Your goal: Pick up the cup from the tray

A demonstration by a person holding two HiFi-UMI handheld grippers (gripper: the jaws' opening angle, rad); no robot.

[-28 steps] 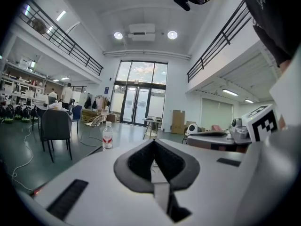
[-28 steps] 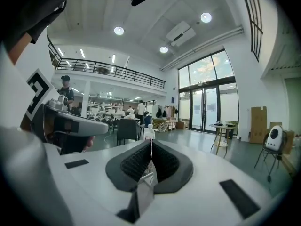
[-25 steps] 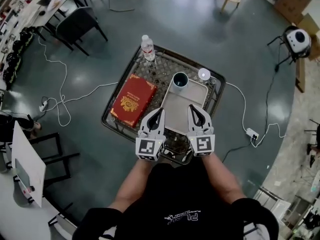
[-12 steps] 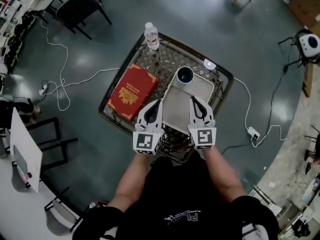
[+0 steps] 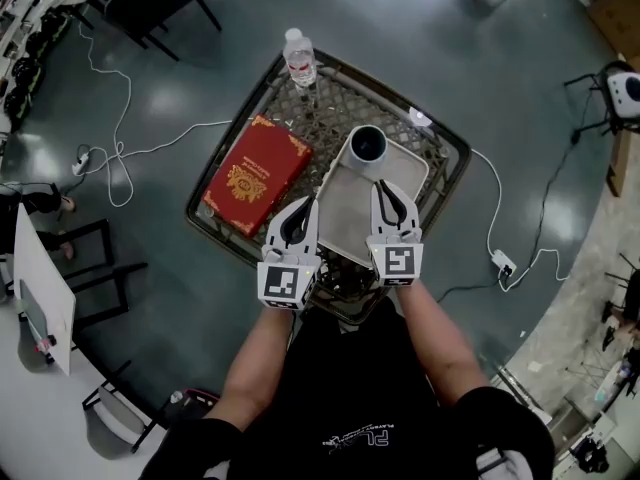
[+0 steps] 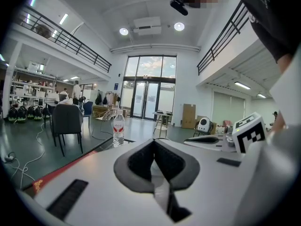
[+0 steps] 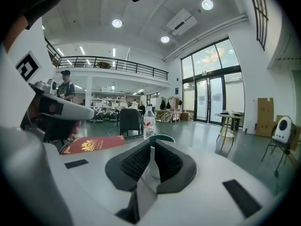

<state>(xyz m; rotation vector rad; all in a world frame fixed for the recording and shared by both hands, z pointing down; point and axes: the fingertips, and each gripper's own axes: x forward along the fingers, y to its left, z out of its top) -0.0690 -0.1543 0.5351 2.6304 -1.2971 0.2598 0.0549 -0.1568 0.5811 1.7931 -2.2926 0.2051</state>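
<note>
Glossy grey floor surrounds the wire-mesh tabletop (image 5: 330, 103), and on it the cup (image 5: 367, 146) stands upright at the far end of the tray (image 5: 372, 213), untouched, so the pick-up is not yet begun. Over the tray's near half hovers the right gripper (image 5: 384, 193), and over the tray's left edge the left gripper (image 5: 304, 208), both with jaws pressed together on nothing; by my judgement opening, reaching and closing on the cup are all left to do. Left of the tray lies a red book (image 5: 252, 174), and beyond the tray's far left corner stands a water bottle (image 5: 301, 60).
</note>
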